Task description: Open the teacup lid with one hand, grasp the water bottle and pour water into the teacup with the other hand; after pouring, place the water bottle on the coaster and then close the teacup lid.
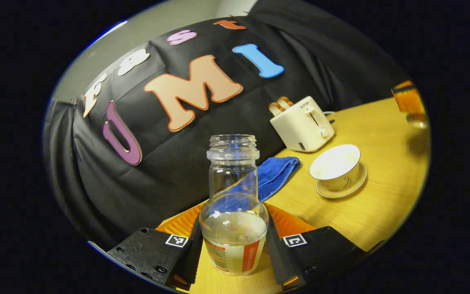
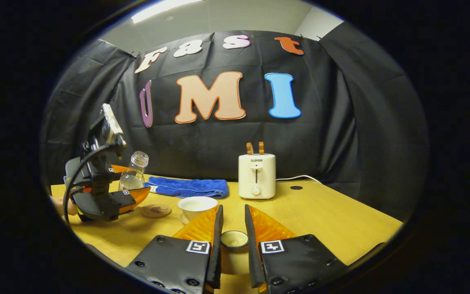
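water bottle (image 1: 233,212) clamped in left claw (image 1: 233,239)

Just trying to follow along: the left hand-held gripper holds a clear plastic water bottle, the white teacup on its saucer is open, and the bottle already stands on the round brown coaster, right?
Not quite. The clear plastic water bottle is not on the round brown coaster; the left hand-held gripper holds it tilted above the table, as the right gripper view shows. The rest holds: the white teacup is open.
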The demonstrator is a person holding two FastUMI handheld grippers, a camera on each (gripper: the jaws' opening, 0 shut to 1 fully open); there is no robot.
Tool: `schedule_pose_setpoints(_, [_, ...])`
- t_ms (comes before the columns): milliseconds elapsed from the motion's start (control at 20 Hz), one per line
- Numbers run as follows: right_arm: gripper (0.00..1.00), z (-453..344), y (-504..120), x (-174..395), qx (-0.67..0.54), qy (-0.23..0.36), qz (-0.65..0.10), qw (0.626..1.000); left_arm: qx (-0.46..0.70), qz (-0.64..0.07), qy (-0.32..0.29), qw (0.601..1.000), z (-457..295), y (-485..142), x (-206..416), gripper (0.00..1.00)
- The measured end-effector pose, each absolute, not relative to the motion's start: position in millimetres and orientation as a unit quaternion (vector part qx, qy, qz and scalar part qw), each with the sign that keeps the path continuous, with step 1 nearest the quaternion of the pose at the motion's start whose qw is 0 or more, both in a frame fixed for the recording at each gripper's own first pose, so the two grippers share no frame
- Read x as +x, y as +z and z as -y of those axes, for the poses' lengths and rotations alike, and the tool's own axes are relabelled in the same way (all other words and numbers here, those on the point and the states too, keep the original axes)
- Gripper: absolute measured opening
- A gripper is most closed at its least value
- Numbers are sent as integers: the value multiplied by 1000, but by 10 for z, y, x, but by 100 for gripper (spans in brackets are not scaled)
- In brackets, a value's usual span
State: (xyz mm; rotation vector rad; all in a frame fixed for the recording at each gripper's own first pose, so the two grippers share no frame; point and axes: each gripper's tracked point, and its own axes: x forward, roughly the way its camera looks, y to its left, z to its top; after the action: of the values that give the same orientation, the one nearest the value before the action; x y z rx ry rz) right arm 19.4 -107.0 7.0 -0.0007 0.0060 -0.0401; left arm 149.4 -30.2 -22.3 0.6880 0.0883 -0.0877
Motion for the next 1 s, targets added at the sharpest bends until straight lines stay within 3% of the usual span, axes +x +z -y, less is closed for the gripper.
schedule_pose_setpoints(300, [31, 1432, 92, 169, -1, -56, -1, 998, 505, -54, -51, 860, 433, -301, 1754, 69])
schedule_pose_setpoints(850, [31, 1481, 90, 161, -1, -57, -1, 998, 683, -67, -91, 722, 632, -235, 1873, 68])
schedule_pose_setpoints(1000, [31, 1476, 91, 161, -1, -56, -1, 998, 701, -76, -93, 703, 589, -242, 1854, 68])
